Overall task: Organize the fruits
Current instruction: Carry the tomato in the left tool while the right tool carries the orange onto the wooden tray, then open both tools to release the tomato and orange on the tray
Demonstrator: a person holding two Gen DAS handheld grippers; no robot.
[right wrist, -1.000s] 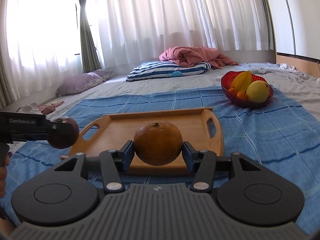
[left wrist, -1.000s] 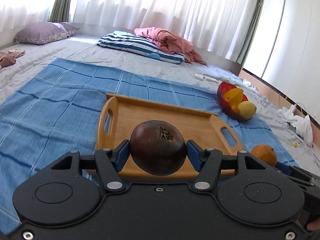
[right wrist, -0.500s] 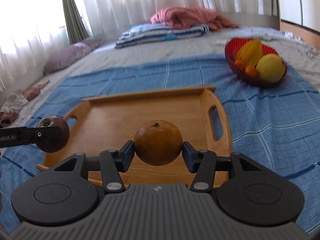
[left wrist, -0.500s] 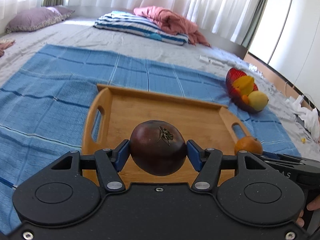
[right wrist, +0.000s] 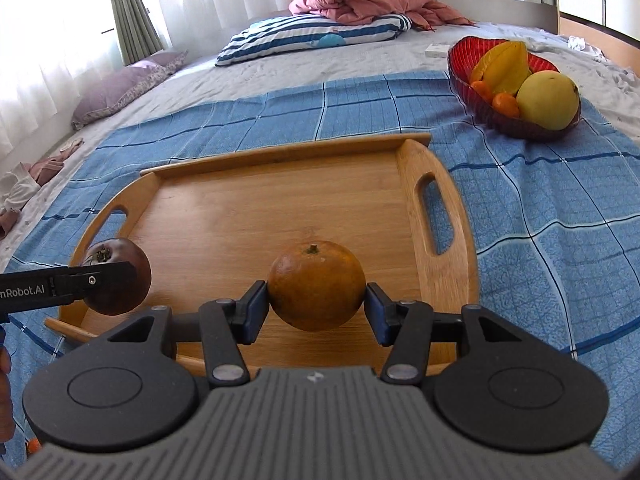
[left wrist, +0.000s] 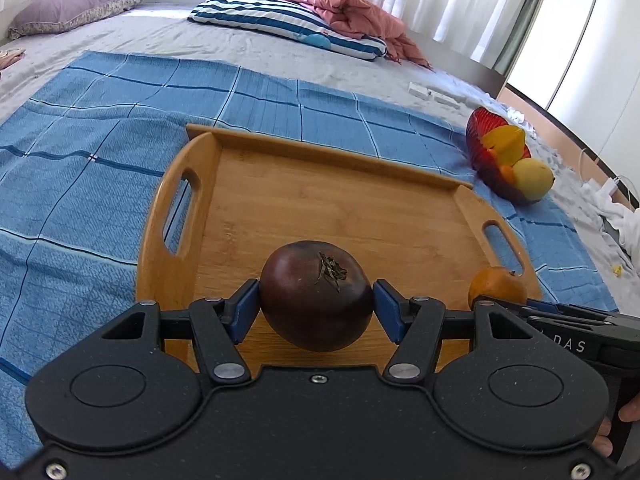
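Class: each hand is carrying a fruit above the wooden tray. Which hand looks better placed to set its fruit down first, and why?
Probably the left. Its tongs grip the dark tomato above the tray floor, well inside the rim. The right tongs hold the orange nearer the right handle.

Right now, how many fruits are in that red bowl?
4 visible in the red bowl: a starfruit at the back, a yellow fruit in front, and two small oranges beside them. More may be hidden underneath.
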